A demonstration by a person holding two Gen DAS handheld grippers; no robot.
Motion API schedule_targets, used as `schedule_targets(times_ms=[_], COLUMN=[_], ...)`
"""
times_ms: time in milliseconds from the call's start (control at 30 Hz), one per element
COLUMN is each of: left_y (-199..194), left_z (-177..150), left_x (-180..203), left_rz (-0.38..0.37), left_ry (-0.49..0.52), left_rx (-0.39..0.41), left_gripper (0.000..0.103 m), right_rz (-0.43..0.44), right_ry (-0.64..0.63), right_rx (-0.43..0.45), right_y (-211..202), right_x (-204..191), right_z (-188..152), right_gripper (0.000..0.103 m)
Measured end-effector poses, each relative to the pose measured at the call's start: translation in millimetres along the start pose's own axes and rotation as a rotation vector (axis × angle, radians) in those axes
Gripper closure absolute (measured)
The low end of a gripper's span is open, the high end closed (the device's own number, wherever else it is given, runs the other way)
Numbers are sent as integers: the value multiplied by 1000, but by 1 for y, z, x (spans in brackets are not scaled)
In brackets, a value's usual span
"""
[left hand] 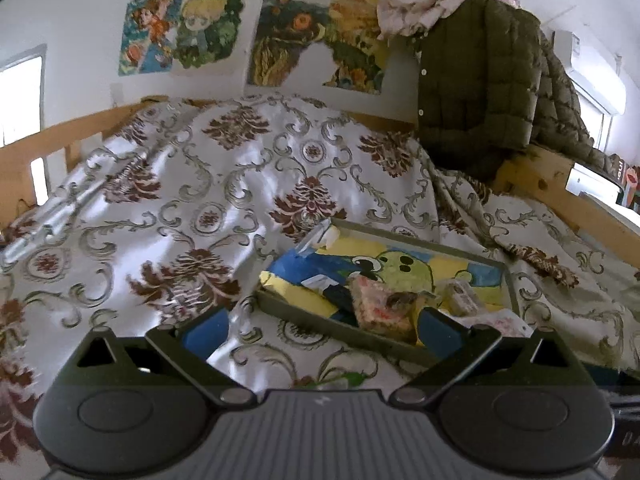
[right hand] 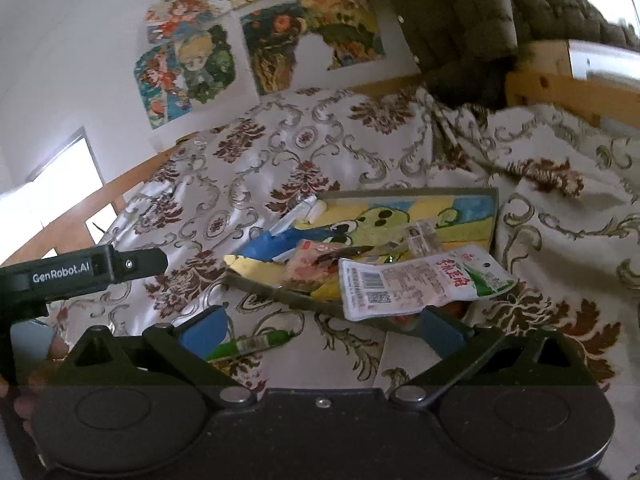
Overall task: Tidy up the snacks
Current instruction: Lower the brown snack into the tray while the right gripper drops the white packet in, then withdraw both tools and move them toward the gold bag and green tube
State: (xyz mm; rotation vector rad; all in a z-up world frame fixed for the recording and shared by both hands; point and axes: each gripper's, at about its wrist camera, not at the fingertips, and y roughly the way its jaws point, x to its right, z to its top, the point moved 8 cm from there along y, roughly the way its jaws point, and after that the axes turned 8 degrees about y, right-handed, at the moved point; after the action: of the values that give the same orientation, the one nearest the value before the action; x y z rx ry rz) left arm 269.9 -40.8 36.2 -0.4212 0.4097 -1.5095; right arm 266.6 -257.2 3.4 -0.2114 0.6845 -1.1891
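Both grippers are spread wide and hold nothing. The left gripper (left hand: 320,330) hangs over the bedspread (left hand: 168,184) by the tray's (left hand: 280,304) near left corner. The right gripper (right hand: 322,330) faces the tray's (right hand: 256,284) near edge.

Most snacks already lie in the tray: a pink pack (left hand: 384,304) near its front edge and a small wrapped one (left hand: 460,296) toward its right side. A white pouch (right hand: 416,280) overhangs the near right corner, and a green stick (right hand: 252,343) lies loose on the bedspread (right hand: 280,152) by the right gripper's left finger.

The green stick looks the likely next pick. Go in low, fingers either side of its thin body, and close gently so it does not roll.

Only the right view shows the pouch clearly, the stick in full, and the left gripper's side. The left view shows a green tip low down, possibly that stick
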Motion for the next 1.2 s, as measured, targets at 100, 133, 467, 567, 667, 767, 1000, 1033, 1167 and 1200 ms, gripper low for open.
schedule_targets(times_ms=[100,133,467,567,667,767,1000,1033,1167,1200], left_y=[-20,-26,-83,-97,-109,-121,-143,-145,-151,-152], left_z=[-11,-15,-55,-70,-86,-95,-116,-118,-123,-125], left_x=[-4,-5,-22,-28,-33,-38,-46,-45,-41,-40], left_rz=[22,30,102,112,123,132,119,114,92,89], left_ry=[22,25,59,60,95,126,178,187,223,234], left_rx=[24,31,46,40,27,25,20,19,25,26], left_gripper=[1,1,1,1,1,1,0,0,0,0], right_rz=[-13,-19,-127,-162,-188,-197,-217,-217,-212,-209], right_ry=[-41,-55,-79,-59,-59,-49,-44,-44,-62,-67], right_rx=[38,44,77,70,68,67,34,31,21,21], right_y=[-14,-17,-65,-75,-85,-97,-111,-112,-113,-112], right_x=[-11,-14,-19,-17,-18,-20,-27,-28,-36,-37], right_z=[-6,-8,-53,-68,-81,-91,-115,-118,-126,-127], right_gripper=[1,1,1,1,1,1,1,1,1,1])
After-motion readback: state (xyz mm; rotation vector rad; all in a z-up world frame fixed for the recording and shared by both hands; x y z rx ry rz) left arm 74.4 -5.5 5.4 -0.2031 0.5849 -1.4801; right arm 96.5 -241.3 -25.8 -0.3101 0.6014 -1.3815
